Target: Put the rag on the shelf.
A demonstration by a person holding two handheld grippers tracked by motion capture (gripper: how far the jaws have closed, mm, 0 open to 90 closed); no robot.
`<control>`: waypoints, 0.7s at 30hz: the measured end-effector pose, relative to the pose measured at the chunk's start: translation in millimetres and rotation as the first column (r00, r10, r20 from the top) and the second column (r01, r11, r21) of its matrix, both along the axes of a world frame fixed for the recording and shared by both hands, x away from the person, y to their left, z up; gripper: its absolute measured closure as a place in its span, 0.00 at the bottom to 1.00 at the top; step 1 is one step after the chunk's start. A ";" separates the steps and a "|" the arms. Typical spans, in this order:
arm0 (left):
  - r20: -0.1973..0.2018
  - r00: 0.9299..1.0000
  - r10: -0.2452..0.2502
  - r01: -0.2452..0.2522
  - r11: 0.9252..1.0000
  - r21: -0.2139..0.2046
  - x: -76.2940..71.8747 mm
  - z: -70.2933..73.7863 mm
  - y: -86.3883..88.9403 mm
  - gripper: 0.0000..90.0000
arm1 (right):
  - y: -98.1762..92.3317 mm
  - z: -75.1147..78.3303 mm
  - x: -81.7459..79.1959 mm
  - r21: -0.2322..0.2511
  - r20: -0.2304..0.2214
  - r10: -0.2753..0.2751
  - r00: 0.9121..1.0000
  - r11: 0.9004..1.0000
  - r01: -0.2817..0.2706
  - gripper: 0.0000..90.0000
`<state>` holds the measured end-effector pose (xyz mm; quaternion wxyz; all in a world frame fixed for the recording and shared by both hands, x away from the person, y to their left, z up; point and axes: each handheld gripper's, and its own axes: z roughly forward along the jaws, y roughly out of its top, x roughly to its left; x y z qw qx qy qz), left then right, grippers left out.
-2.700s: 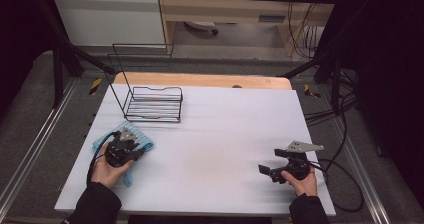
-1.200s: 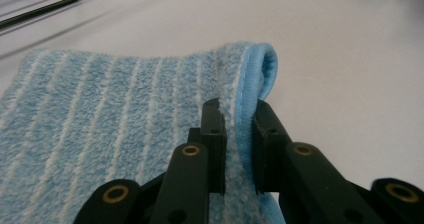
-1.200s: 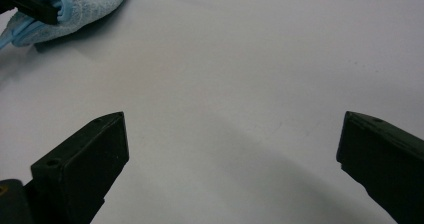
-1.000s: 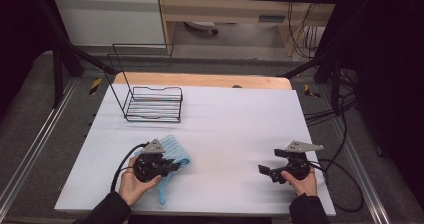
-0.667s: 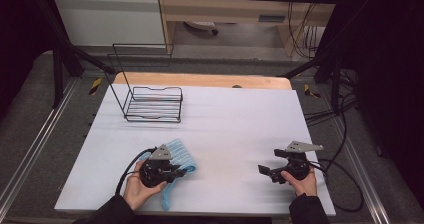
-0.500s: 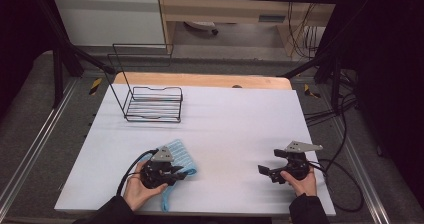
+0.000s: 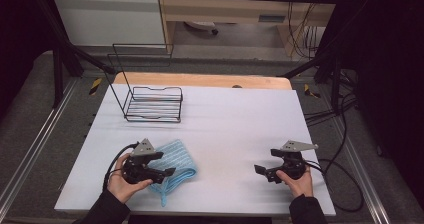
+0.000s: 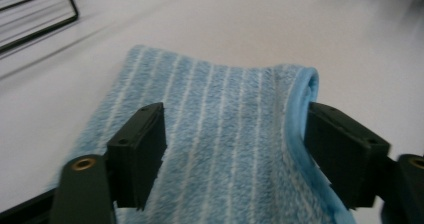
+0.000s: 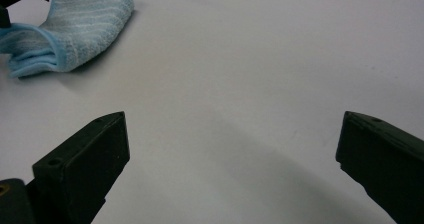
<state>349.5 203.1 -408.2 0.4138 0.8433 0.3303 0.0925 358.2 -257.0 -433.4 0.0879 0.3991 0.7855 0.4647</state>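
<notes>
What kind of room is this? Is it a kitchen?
Probably not a kitchen, more likely a lab or workshop for recording tasks. A white table sits inside a black metal frame, with cables trailing about and a cabinet behind.

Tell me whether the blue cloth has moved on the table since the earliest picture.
Yes. The blue cloth has gone rightward and nearer the table's front edge: it began left of the wire rack and now lies below the rack's right end, under the left gripper.

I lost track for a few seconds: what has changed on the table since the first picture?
The left gripper carried the striped light-blue cloth from the table's left edge toward the middle; its jaws now stand open around it. The right gripper, open, and the black wire rack stayed put.
</notes>
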 end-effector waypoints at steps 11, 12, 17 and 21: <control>0.024 0.994 0.106 -0.107 0.994 0.001 7.9 4.5 33.8 0.11 | 30.3 5.8 7.6 -0.009 -0.004 0.030 1.000 0.999 -0.030 0.01; 0.024 0.993 0.117 -0.117 0.993 0.005 8.7 3.3 36.3 0.10 | 33.9 6.2 8.7 -0.008 -0.005 0.034 0.999 0.999 -0.034 0.01; 0.020 0.989 0.148 -0.148 0.989 0.012 12.7 -3.1 48.4 0.08 | 56.3 10.0 16.0 -0.023 -0.005 0.051 0.999 0.998 -0.051 0.01; 0.011 0.987 0.162 -0.162 0.987 0.002 13.7 -6.6 57.7 0.08 | 73.5 12.1 20.0 -0.030 -0.004 0.072 0.997 0.997 -0.072 0.01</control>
